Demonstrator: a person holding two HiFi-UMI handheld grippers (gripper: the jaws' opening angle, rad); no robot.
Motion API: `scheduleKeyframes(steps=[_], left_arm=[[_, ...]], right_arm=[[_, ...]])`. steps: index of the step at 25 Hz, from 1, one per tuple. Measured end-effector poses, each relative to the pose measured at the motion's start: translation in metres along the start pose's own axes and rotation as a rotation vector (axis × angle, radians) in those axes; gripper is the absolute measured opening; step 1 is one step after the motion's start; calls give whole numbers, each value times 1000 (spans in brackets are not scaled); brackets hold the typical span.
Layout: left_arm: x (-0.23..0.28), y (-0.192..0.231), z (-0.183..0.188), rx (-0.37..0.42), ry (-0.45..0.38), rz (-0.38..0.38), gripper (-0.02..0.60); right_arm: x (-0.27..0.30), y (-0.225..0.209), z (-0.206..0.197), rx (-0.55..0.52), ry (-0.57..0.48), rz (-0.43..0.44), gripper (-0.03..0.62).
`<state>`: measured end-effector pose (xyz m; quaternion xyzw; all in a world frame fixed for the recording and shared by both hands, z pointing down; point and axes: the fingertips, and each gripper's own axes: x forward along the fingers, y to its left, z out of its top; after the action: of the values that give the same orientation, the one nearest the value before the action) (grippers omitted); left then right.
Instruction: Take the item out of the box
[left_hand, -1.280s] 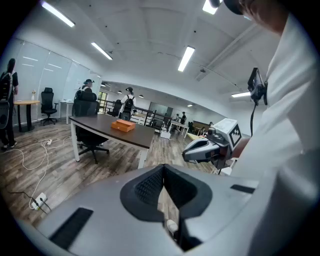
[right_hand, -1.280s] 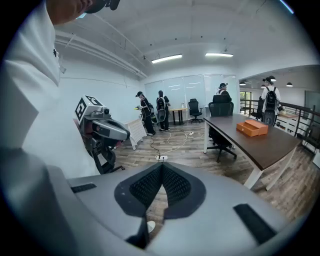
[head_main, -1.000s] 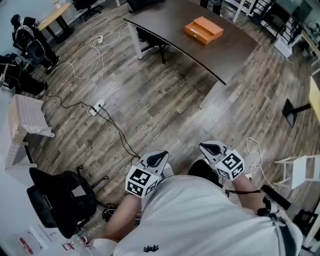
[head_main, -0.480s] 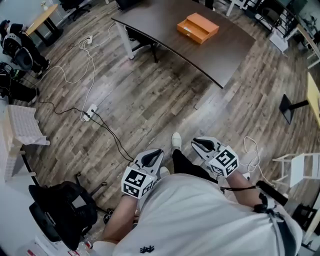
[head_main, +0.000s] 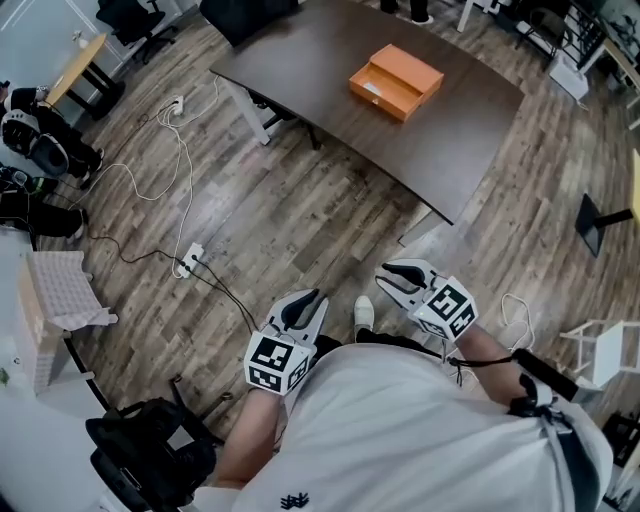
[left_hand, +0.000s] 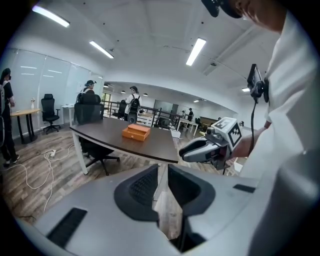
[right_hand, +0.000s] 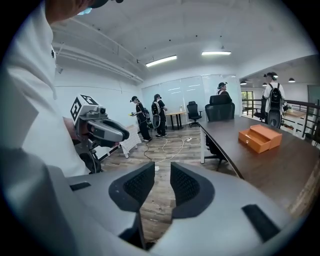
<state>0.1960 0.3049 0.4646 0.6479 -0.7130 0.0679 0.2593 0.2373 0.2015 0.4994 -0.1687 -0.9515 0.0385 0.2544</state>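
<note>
Well short of the box (head_main: 396, 81), left gripper (head_main: 314, 300) and right gripper (head_main: 388, 280) fingers have just been opening, empty.

Wood-plank floor (head_main: 300, 220), dark table (head_main: 320, 80) — ceiling strip lights (left_hand: 196, 51).

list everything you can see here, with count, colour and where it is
box: one, orange, on the table
table: one, dark brown, ahead of the person
cables: several, white and black, on the floor left of the table
power strip: one, white, on the floor among the cables
office chair: one, black, bottom left of the head view
folding chair: one, white, right edge of the head view
people: several, dark clothes, standing beyond the table
left gripper: one, grey, jaws slightly apart, just been opening, nothing between them
right gripper: one, grey, jaws apart, just been opening, nothing between them
</note>
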Motion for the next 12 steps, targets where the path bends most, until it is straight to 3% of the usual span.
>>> scheduleKeyframes(steps=[8, 12], left_arm=[[70, 58, 41, -5, 20, -50, 63], [107, 102, 60, 8, 32, -108, 63]], right_arm=[[36, -87, 11, 53, 29, -54, 86], [55, -133, 26, 85, 18, -135, 77]])
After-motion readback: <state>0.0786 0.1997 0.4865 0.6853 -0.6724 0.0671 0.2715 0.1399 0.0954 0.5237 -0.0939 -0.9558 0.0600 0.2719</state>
